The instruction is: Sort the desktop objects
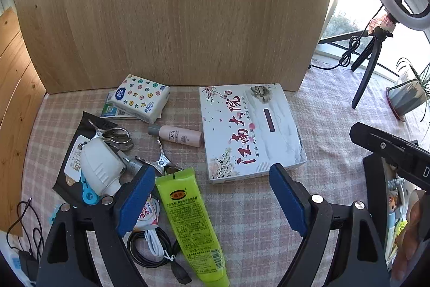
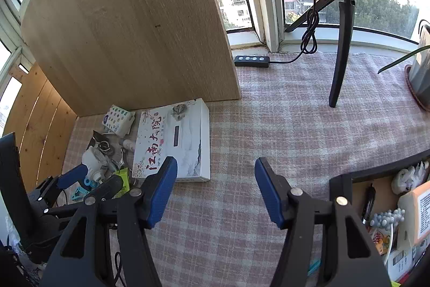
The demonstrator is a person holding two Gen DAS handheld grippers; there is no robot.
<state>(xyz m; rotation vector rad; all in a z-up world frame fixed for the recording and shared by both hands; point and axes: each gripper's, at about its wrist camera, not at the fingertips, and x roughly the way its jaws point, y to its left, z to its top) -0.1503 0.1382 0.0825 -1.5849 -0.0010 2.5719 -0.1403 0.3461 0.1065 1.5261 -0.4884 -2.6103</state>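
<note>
Sorting only partly done, by the look of it: a heap of small items lies unsorted on the pink-checked tablecloth (image 1: pixel 242 206) in front of the upright pale wood board (image 1: pixel 172 18). Among them are a yellow-green plastic tube (image 1: pixel 190 222), a pink cosmetic bottle with a grey cap (image 1: pixel 176 135), a star-and-button-printed tissue pack (image 1: pixel 142 98), a white plastic adapter (image 1: pixel 100 168) lying on a black foil pouch (image 1: pixel 67 179), metal spring clips (image 1: pixel 115 137) and a coiled black cable (image 1: pixel 150 249). Just beside the heap lies a flat white gift box with red calligraphy and blossom print (image 1: pixel 250 131).

The left gripper (image 1: pixel 212 197) hangs over the tube with blue-padded jaws spread wide and nothing between them; the right gripper (image 2: pixel 216 192) — likewise wide and empty — hovers over bare cloth near the gift box.

At the right edge of the table stands a black-rimmed cardboard tray (image 2: pixel 376 174), already holding some goods: a pale orange carton (image 2: pixel 415 209), a knobbly pale-blue object (image 2: pixel 387 217), a white crumpled bag (image 2: pixel 408 175) and printed packets. The rest of it is cut off by the frame — most of the heap seems yet to go.
</note>
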